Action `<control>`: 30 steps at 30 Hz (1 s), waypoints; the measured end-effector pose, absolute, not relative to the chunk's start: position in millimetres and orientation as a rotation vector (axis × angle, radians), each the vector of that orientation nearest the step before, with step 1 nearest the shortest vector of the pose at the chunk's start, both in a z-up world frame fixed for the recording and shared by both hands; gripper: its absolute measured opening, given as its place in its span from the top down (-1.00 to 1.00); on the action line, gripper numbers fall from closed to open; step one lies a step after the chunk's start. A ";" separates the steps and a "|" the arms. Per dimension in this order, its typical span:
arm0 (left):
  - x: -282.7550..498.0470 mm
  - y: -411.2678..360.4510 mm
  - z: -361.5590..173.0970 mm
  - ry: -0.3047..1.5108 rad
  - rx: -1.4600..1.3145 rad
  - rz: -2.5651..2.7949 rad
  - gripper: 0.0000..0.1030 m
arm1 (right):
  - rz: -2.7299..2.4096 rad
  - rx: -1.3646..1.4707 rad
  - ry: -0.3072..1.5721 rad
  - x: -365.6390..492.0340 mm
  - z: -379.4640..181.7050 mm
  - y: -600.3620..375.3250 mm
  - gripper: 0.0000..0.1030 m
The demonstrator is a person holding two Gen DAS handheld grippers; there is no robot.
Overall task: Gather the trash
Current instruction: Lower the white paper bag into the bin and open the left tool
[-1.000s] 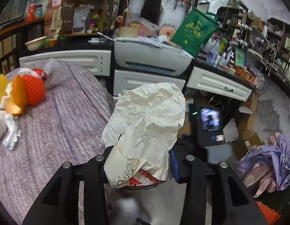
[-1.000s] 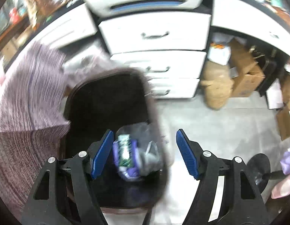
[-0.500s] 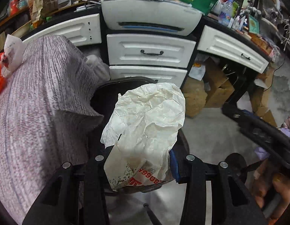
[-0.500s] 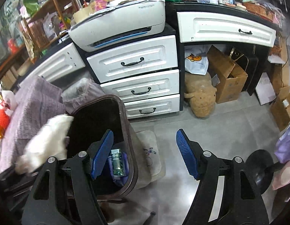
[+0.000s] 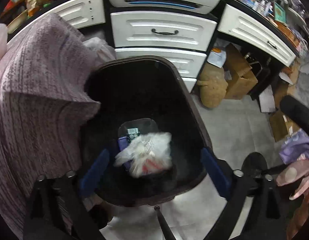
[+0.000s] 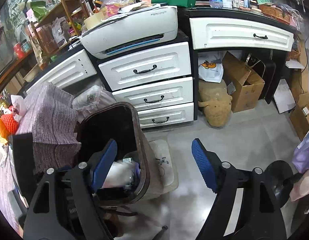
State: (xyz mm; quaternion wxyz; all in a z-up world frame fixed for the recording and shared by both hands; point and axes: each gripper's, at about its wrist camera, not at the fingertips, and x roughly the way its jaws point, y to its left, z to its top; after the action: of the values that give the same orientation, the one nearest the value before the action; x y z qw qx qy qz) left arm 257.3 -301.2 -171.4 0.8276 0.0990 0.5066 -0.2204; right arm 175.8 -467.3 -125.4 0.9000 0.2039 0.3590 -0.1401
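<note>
Leftmost, a purple striped cloth drapes over the bench and hangs down beside the dark trash bin, its corner lapping over the bin's rim. Above the bin's mouth the left tongs point steeply down, their blue pads spread wide; the jaws have just been opening, and nothing is pressed between them. The crumpled paper bag, white with red print and blurred, sits inside the bin, clear of both pads, over a purple packet and a small green-and-white pack at the bottom. Behind the bin stand the white drawers with a printer on top. Further right, the right tongs hang over the grey floor by the bin's right wall, jaws also just widening and empty, one pad in front of the bin's opening. A cardboard box sits under the bench at right.
</note>
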 end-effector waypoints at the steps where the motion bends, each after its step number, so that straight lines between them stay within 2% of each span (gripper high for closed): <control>1: 257.0 -304.0 -173.1 1.081 0.216 -0.473 -0.87 | -0.288 0.424 0.738 175.3 -123.9 -467.7 -0.49; 5: 248.8 -304.8 -170.8 1.089 0.204 -0.499 -0.87 | -0.286 0.439 0.719 172.7 -119.7 -470.4 -0.58; 11: 217.1 -303.0 -143.0 1.016 0.186 -0.581 -0.87 | -0.300 0.461 0.698 168.8 -115.2 -480.5 -0.59; 14: 196.7 -301.4 -125.5 0.999 0.192 -0.627 -0.88 | -0.313 0.471 0.685 165.6 -112.4 -486.3 -0.71; 19: 166.5 -287.6 -95.0 0.878 0.186 -0.671 -0.89 | -0.308 0.452 0.682 162.6 -108.4 -485.3 -0.71; 30: 153.0 -234.4 -55.6 0.757 0.128 -0.635 -0.89 | -0.152 0.430 0.667 174.4 -94.0 -437.3 -0.71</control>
State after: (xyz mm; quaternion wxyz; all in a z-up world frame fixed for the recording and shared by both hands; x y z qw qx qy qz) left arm 153.0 -234.4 -55.6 0.8783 0.0616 0.3632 -0.3047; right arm 174.4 -437.3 -94.0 0.9195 0.2094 0.3243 -0.0740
